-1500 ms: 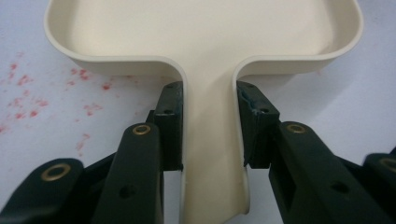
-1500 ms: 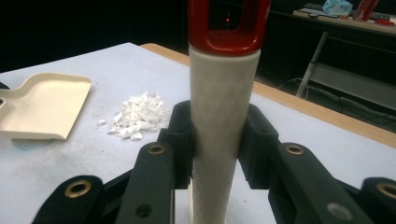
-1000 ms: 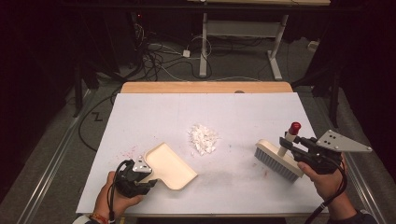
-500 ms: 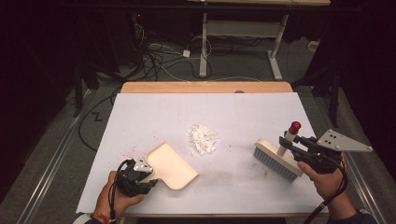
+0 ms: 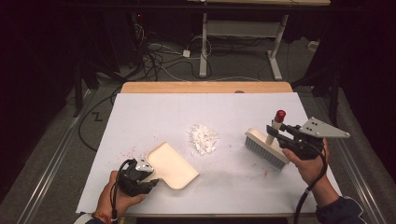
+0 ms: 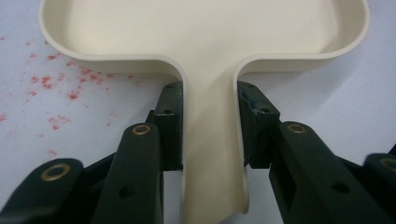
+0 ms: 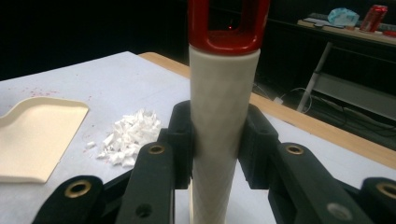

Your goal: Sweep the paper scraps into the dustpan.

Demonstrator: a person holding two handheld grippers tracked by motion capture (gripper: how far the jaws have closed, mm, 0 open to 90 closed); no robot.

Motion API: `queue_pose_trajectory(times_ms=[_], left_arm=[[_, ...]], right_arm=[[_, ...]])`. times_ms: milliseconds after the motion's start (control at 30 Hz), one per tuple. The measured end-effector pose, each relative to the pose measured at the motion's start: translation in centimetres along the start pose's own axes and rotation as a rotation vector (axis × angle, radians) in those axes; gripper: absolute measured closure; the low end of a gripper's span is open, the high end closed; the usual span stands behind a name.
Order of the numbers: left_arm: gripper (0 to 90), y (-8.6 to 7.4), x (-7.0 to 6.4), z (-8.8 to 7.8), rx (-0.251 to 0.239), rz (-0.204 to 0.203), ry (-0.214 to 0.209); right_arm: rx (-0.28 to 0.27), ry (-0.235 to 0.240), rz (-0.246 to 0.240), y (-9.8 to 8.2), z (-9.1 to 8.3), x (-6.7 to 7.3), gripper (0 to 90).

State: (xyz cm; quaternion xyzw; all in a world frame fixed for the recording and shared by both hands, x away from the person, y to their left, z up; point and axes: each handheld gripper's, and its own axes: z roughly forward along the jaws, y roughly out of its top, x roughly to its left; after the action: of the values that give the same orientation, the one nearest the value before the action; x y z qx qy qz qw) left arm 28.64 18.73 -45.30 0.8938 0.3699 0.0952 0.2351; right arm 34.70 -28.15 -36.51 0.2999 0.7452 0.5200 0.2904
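Left gripper (image 6: 209,135): jaws pinch the handle of the cream plastic dustpan (image 5: 171,164), pan flat on the white table cover (image 5: 154,116).
Right gripper (image 7: 217,140): jaws clamp the white handle of the red-capped brush (image 5: 267,147).
Heap of white paper scraps (image 5: 203,139): between dustpan and brush, touching neither.

A dim room surrounds the white-topped wooden table (image 5: 140,112), with tangled black cables (image 5: 154,56) on grey floor (image 5: 60,140) beneath a white-legged metal desk frame (image 5: 240,30).
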Motion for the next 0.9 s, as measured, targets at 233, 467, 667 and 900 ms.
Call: queue_pose_trajectory(times_ms=[233, 467, 667, 900], left_arm=[[63.6, 0.1, 0.1, 0.2, -0.001, -0.003, -0.004], [63.5, 0.1, 0.1, 0.3, 0.002, -0.014, -0.011], [63.5, 0.1, 0.3, 0.4, -0.002, -0.024, -0.022], [63.5, 0.2, 0.4, 0.5, 0.002, -0.011, -0.018]], right_arm=[[-0.003, -0.016, -0.029, 1.6, 4.3, 0.0, 70.3], [0.0, -0.052, -0.018, 3.2, 8.9, -0.6, 70.3], [-0.001, -0.074, 0.007, 4.1, 11.8, -0.8, 70.3], [0.011, -0.069, 0.034, 4.6, 15.7, 0.2, 70.3]])
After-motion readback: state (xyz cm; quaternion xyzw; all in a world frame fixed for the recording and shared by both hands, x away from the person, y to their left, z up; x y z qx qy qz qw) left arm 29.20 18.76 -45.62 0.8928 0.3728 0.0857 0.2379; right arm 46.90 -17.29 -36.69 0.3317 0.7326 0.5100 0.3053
